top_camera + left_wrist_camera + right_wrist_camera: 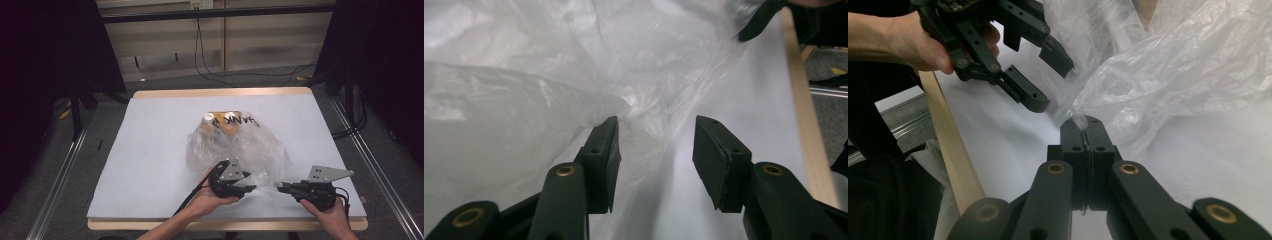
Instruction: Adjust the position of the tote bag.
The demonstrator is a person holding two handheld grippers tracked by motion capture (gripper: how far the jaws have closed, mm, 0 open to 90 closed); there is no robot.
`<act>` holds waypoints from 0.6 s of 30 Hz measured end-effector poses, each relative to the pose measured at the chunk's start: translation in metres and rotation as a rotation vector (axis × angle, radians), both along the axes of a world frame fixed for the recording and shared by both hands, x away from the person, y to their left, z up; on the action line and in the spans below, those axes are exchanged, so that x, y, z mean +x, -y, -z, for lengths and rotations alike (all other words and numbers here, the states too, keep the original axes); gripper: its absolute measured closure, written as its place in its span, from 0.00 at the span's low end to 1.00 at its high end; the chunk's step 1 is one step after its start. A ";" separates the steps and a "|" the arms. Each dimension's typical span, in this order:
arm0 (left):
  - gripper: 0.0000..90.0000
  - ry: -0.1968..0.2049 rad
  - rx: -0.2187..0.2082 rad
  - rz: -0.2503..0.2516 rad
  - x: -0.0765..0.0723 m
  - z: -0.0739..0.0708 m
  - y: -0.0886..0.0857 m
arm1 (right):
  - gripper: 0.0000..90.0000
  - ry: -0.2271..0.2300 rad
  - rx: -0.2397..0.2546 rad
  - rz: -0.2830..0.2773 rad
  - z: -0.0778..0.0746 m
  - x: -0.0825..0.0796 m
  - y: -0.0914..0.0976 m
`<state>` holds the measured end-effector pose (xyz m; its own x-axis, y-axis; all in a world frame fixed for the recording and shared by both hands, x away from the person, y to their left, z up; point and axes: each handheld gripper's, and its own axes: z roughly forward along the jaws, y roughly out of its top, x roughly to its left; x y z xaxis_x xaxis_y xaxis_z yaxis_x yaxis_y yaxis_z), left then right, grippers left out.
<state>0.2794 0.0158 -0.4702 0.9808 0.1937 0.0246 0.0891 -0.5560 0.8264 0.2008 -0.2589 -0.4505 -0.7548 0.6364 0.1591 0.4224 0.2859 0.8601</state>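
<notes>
Pinching plastic bag (1168, 75) edge btwn right gripper (1087, 131) jaws; left gripper (656, 150) jaws apart.

I read black capitals on the clear plastic bag (235, 145), just above frame centre, upside down to me, seemingly "HANK" plus cut-off strokes, nothing else legible anywhere

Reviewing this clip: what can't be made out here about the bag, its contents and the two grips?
- Contents of the plastic bag: high view, crumpled film veils them; two white caps and orange-brown shapes show, too small to identify.
- Black lettering on the bag: high view, too small and creased to read.
- Left gripper: left gripper view, jaws apart; whether the left pad touches the film is unclear.
- Right gripper: right gripper view, shut on a bag edge; how much film is pinched is hidden.
</notes>
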 end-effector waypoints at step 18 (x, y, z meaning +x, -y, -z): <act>1.00 -0.087 0.100 -0.029 0.009 0.015 0.014 | 1.00 -0.008 -0.011 -0.015 0.002 0.001 -0.002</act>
<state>0.2882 0.0019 -0.4849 0.9742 0.2224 -0.0397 0.1749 -0.6315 0.7554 0.2014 -0.2570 -0.4523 -0.7633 0.6264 0.1581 0.4244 0.3016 0.8538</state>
